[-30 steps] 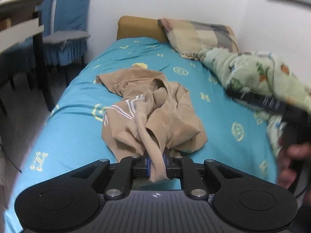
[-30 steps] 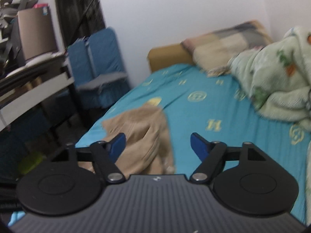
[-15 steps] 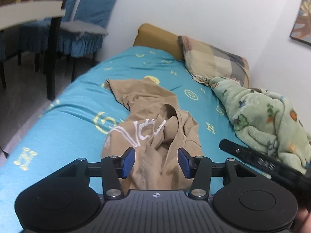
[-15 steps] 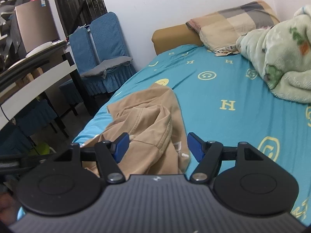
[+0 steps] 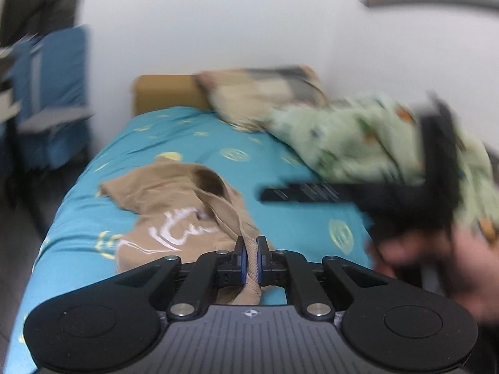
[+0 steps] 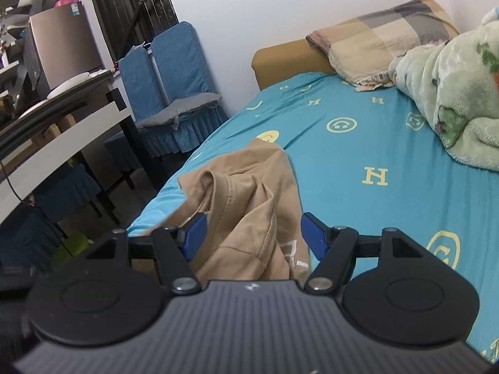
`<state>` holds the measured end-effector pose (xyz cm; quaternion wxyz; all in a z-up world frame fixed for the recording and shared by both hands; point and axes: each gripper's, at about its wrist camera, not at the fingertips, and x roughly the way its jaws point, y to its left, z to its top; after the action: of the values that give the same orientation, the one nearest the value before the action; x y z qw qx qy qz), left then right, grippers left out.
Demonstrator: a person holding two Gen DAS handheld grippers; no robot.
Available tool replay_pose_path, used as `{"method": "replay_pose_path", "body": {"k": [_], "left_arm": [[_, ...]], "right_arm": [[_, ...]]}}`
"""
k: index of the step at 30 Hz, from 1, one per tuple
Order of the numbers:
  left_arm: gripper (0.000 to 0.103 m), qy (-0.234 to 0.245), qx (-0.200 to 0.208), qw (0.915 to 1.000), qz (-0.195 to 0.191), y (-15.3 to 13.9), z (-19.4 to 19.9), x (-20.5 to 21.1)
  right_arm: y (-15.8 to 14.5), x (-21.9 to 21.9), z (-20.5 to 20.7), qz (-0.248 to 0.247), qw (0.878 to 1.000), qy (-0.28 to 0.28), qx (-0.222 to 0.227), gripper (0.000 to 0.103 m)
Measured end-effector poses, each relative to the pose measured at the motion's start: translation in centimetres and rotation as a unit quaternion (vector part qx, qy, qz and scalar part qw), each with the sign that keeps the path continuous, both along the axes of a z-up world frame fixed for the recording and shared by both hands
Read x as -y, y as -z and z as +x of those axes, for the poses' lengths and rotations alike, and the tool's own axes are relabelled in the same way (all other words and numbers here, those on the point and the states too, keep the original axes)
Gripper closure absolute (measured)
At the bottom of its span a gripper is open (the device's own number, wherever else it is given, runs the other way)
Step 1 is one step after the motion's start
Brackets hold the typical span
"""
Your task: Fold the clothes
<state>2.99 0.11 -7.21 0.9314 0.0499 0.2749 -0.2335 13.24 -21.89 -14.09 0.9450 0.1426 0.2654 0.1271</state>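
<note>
A crumpled tan T-shirt (image 5: 174,205) with white lettering lies on the teal bed sheet (image 5: 174,137). My left gripper (image 5: 250,260) is shut on a ridge of the T-shirt's fabric at its near edge. In the left wrist view the right gripper's black body (image 5: 405,193) shows blurred at the right, held by a hand (image 5: 436,268). In the right wrist view the same tan T-shirt (image 6: 249,193) lies bunched just ahead, and my right gripper (image 6: 251,233) hangs open above it with cloth showing between the blue pads, not pinched.
A green fleece blanket (image 6: 452,93) and a checked pillow (image 6: 380,37) lie at the head and right side of the bed. Blue-covered chairs (image 6: 174,71) and a dark table (image 6: 62,118) stand beyond the bed's left edge.
My left gripper, open half a second ago, has closed on the T-shirt's fabric. The right gripper has come closer to the shirt and stays open.
</note>
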Motion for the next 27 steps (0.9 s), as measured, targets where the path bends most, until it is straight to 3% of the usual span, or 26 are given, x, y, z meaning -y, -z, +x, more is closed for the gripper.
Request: {"method": "replay_pose_path", "body": {"k": [4, 13, 17, 19, 24, 27], "left_arm": [[0.096, 0.025, -0.029, 0.9989, 0.026, 1.2, -0.8, 1.0], [0.096, 0.048, -0.049, 0.9970, 0.036, 1.9, -0.5, 1.7], [0.096, 0.055, -0.048, 0.9969, 0.028, 2.2, -0.3, 1.3], [0.097, 0.047, -0.046, 0.9977, 0.016, 2.1, -0.1, 0.9], [0.097, -0.005, -0.030, 0.9982, -0.051, 0.9, 0.4, -1.2], [0.096, -0.027, -0.053, 0.9939, -0.093, 0.7, 1.0, -2.6]], "right_arm": [[0.4, -0.1, 0.7, -0.004, 1.000, -0.015, -0.011, 0.033], [3.0, -0.8, 5.9, -0.048, 0.998, -0.014, -0.035, 0.034], [3.0, 0.6, 5.7, -0.046, 0.997, 0.066, -0.007, 0.035], [1.8, 0.7, 4.1, -0.056, 0.995, 0.078, 0.023, 0.035], [-1.1, 1.0, 0.3, -0.083, 0.986, 0.107, 0.099, 0.033], [-2.9, 1.1, -2.0, -0.098, 0.977, 0.123, 0.144, 0.033]]}}
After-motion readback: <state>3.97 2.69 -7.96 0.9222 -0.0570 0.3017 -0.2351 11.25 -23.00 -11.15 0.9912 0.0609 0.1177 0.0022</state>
